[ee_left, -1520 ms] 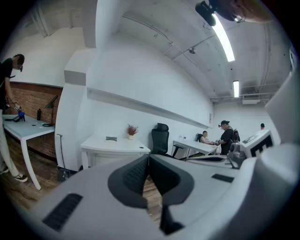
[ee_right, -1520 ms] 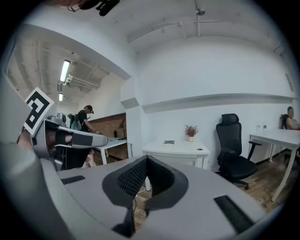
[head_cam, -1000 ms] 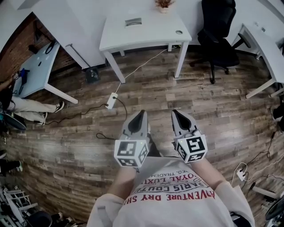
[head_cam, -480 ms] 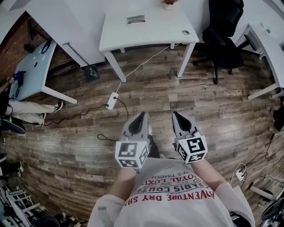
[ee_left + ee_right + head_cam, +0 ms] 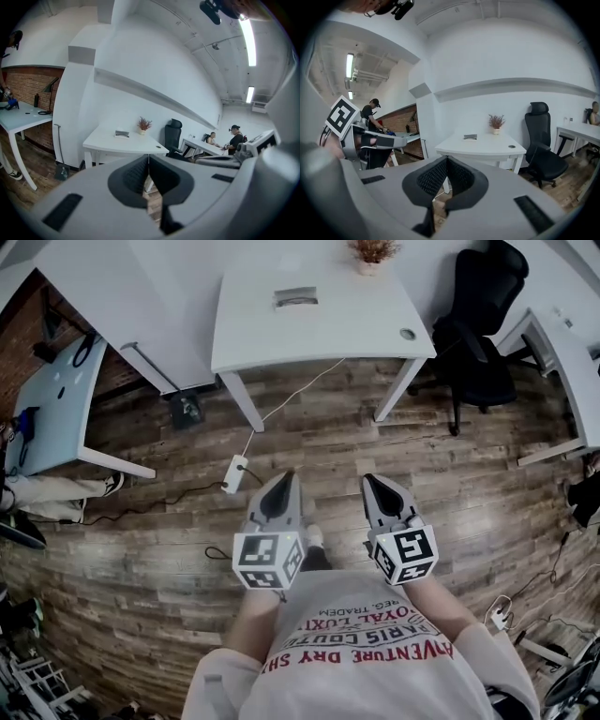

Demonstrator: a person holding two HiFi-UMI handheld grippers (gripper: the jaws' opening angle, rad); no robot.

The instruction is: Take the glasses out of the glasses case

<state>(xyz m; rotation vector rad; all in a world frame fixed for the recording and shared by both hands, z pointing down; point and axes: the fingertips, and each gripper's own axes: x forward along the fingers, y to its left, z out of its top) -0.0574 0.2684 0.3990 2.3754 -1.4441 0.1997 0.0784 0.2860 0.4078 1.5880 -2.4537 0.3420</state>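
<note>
A small grey glasses case (image 5: 295, 297) lies closed on the white table (image 5: 319, 329) ahead, also seen as a flat box (image 5: 122, 134) in the left gripper view and in the right gripper view (image 5: 470, 137). My left gripper (image 5: 286, 477) and right gripper (image 5: 368, 479) are held side by side in front of my chest, well short of the table, over the wooden floor. Both point towards the table. The left gripper's (image 5: 148, 157) jaws meet at their tips with nothing between them. The right gripper's (image 5: 446, 159) jaws are likewise shut and empty.
A potted plant (image 5: 373, 251) stands at the table's far edge. A black office chair (image 5: 473, 324) is to the right, a power strip (image 5: 234, 472) with cables lies on the floor, and other desks flank both sides (image 5: 56, 395). People stand at side desks (image 5: 234, 138).
The white table and case have come nearer in the head view as I walk forward. Both grippers stay shut and side by side.
</note>
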